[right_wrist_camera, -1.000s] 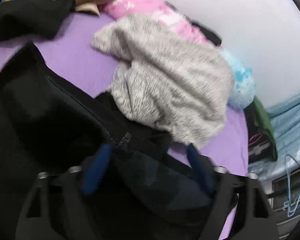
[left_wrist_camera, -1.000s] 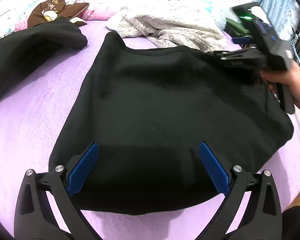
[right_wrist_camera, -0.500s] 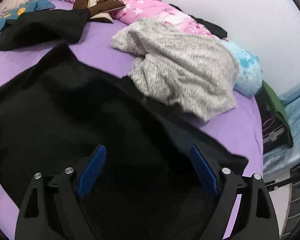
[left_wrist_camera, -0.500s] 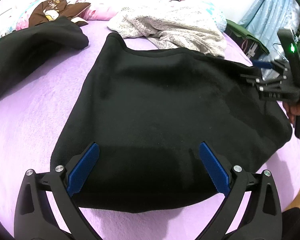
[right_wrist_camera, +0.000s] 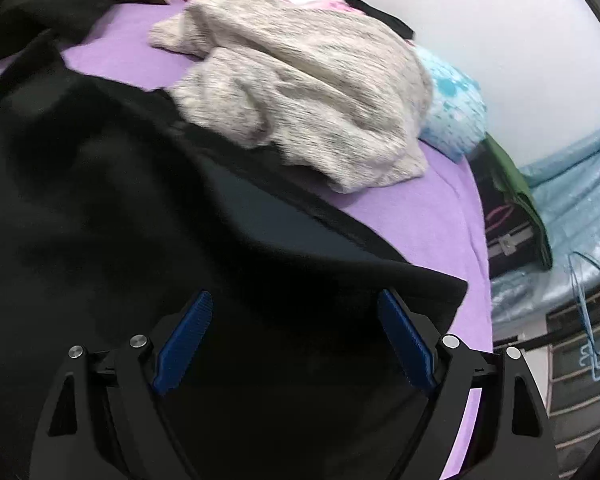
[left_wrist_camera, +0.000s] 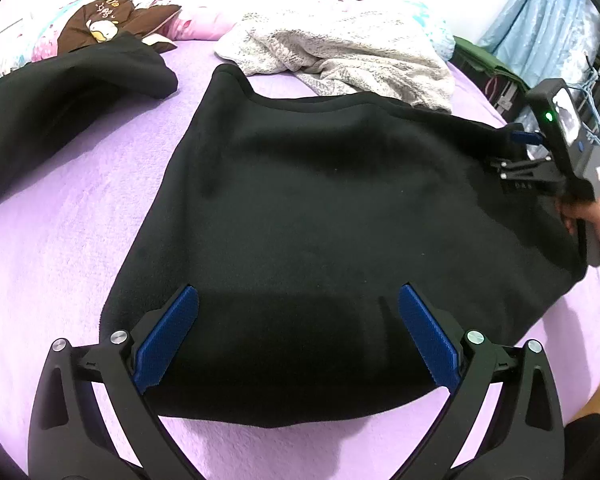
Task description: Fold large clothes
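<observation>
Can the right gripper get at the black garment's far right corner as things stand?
Probably yes. The right gripper is open over the black garment, with its corner lying flat and uncovered on the purple bedspread. The grey fleece covers only the far edge.

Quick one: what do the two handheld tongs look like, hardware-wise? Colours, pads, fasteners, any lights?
Both the left tongs and the right tongs have matte black angular finger frames with cut-out windows, ribbed blue pads on the inner faces, and round silver fasteners at the linkage joints. Seen from the left wrist, the right unit's dark grey body carries a lit green LED; a bare hand grips its handle.
</observation>
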`<state>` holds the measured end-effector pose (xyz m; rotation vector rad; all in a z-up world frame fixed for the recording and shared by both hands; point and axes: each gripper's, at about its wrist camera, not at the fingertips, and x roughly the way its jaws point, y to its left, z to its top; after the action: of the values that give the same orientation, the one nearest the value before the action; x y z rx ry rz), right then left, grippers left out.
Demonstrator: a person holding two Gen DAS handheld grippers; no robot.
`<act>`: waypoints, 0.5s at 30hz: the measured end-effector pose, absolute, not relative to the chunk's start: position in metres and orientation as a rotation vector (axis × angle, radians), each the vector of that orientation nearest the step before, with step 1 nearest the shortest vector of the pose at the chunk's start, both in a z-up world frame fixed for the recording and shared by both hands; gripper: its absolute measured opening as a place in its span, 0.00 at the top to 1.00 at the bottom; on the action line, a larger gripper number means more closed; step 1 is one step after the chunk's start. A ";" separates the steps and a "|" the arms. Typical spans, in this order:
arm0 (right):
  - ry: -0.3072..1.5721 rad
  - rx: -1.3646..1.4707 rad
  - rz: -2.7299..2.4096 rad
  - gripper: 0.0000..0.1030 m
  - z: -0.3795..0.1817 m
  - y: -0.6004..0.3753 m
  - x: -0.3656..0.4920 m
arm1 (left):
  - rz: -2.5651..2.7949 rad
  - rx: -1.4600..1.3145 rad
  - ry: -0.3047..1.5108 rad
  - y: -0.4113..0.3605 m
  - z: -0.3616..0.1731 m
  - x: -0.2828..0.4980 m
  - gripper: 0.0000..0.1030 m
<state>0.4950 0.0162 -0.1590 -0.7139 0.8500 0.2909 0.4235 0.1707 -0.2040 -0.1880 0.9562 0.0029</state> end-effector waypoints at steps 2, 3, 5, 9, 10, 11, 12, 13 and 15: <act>0.851 -0.702 0.265 0.20 -0.158 0.012 0.505 | 0.003 -0.186 0.957 0.170 -0.205 0.424 0.06; 0.856 -0.694 0.256 0.20 -0.158 0.010 0.511 | 0.003 -0.186 0.957 0.171 -0.205 0.424 0.06; 0.859 -0.692 0.237 0.20 -0.159 0.008 0.519 | 0.002 -0.186 0.957 0.171 -0.205 0.424 0.06; 0.870 -0.667 0.191 0.20 -0.164 0.004 0.539 | 0.002 -0.184 0.957 0.170 -0.205 0.424 0.06; 0.876 -0.651 0.178 0.20 -0.166 0.003 0.544 | 0.002 -0.183 0.958 0.170 -0.205 0.424 0.06; 0.889 -0.623 0.161 0.20 -0.169 -0.001 0.552 | 0.002 -0.183 0.958 0.170 -0.206 0.424 0.06; 0.896 -0.603 0.148 0.19 -0.171 -0.003 0.557 | 0.002 -0.182 0.958 0.170 -0.206 0.424 0.06; 0.909 -0.582 0.133 0.19 -0.175 -0.007 0.563 | 0.002 -0.180 0.959 0.170 -0.207 0.425 0.06; 0.951 -0.554 0.118 0.19 -0.186 -0.012 0.575 | 0.002 -0.176 0.961 0.170 -0.209 0.425 0.06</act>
<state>0.5749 -0.0125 -0.1862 -0.5539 0.9510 0.1178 0.4250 0.1704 -0.2086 -0.1756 0.9613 0.0017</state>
